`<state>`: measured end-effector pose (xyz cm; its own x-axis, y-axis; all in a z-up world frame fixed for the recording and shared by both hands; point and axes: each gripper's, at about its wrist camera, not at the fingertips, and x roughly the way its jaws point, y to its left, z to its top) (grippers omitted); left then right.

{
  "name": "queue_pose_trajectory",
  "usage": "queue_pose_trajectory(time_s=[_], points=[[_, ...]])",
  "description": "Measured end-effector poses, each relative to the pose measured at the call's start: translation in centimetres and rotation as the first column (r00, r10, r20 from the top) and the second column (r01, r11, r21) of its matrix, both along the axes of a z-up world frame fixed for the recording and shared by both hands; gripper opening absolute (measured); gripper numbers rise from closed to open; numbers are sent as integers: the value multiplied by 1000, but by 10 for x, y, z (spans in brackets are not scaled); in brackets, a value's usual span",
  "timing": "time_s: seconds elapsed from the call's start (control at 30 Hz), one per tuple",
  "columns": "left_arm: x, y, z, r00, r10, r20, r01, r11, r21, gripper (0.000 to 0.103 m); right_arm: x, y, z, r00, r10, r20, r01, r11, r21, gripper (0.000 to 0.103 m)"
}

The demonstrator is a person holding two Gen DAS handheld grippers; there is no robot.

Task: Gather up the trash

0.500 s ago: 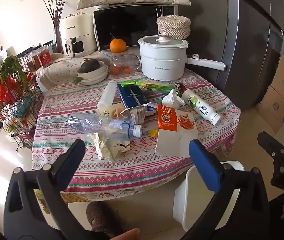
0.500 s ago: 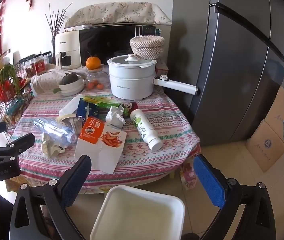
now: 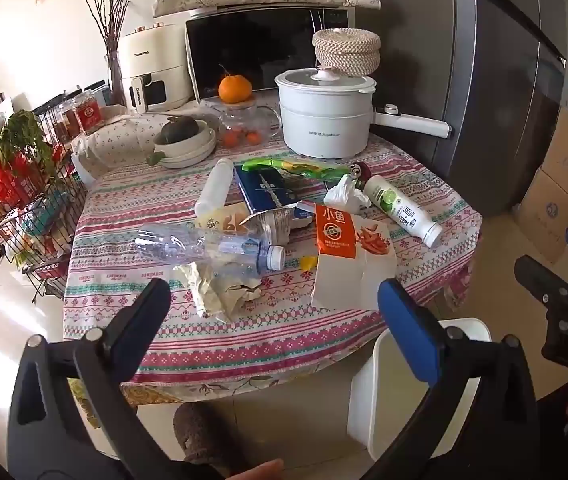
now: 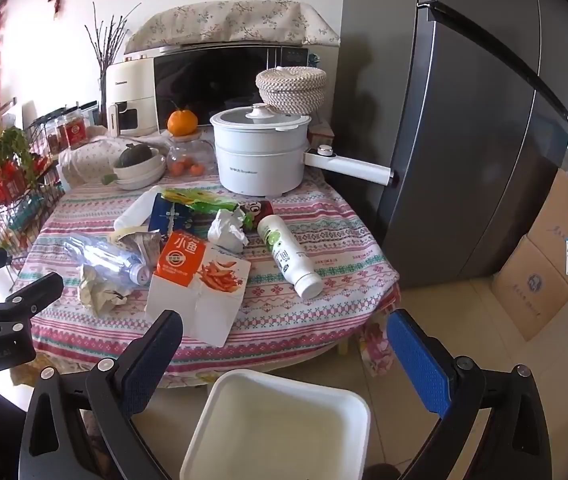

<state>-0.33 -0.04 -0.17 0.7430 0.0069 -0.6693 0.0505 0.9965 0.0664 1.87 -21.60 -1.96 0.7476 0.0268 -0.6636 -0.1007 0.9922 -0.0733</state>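
Note:
Trash lies in a heap on the round table: a crushed clear bottle, crumpled paper, an orange-and-white carton, a white bottle with a green label, a white tissue wad, a blue pack and a green wrapper. A white bin stands on the floor in front of the table. My left gripper hangs open before the table edge, nothing between its fingers. My right gripper is open above the bin, also holding nothing.
A white pot with a long handle, a bowl, an orange and appliances stand at the table's back. A wire rack is on the left, a grey fridge and cardboard boxes on the right.

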Motion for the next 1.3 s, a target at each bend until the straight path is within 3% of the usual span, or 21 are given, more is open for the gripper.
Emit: queue_pose_trajectory(time_s=[1.3], points=[[1,1,-4,1000,-8,-14,7,1000,-6,103,-1,-4,5,1000,2,-9,-2,1000,7,103]])
